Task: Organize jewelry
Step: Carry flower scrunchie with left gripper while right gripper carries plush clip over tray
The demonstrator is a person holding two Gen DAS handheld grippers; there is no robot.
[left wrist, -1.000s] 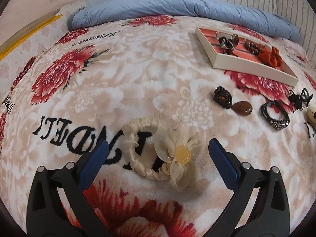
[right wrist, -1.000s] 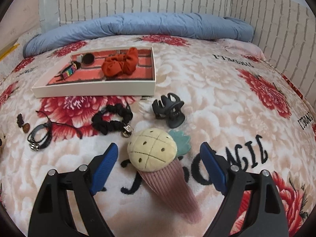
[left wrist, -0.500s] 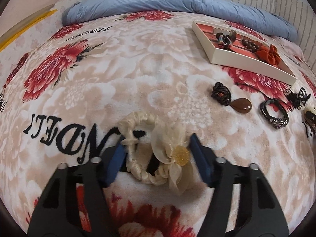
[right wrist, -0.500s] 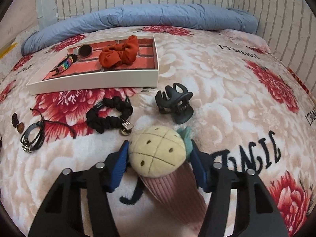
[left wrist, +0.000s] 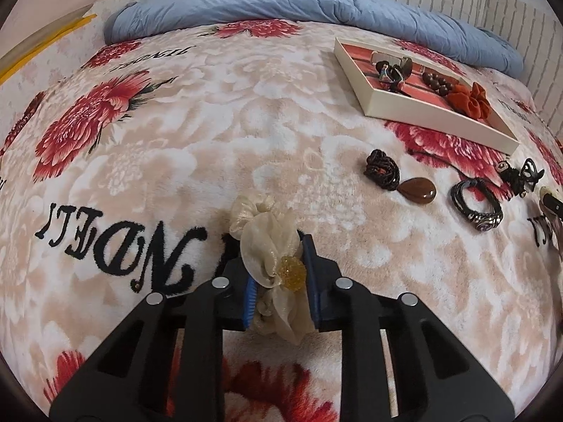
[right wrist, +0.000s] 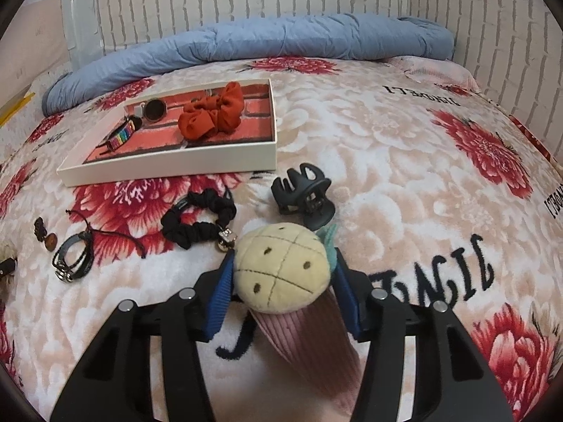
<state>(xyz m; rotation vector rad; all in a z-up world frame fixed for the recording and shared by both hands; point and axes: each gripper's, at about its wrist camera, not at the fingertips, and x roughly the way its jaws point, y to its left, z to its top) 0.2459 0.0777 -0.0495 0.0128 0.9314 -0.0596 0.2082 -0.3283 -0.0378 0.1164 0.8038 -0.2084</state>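
White-painted brick ran behind the bed, and a rolled blue quilt (right wrist: 246, 40) lay along the far edge of a plush floral blanket (left wrist: 197, 133). On that blanket the left gripper (left wrist: 278, 274) had just been closing, and its blue pads now pinched the cream flower scrunchie (left wrist: 271, 249), the fabric bunched between them with the amber bead near the right pad. Beyond those jaws and to their right lay a dark knotted cord with a brown teardrop pendant (left wrist: 417, 191), then a dark coiled bracelet (left wrist: 476, 204), and farther off the shallow white tray (left wrist: 422, 114) holding an orange scrunchie (left wrist: 471, 100) and other small pieces.

The right gripper (right wrist: 283, 274) had also been closing, and its pads pressed on either side of the plush pineapple hair clip (right wrist: 281, 270), whose pink ribbed tail ran back between the arms. Just ahead of those jaws sat a black claw clip (right wrist: 304, 198); ahead and to their left lay a black scrunchie (right wrist: 198, 218), touching neither pad. The tray stood well beyond both.
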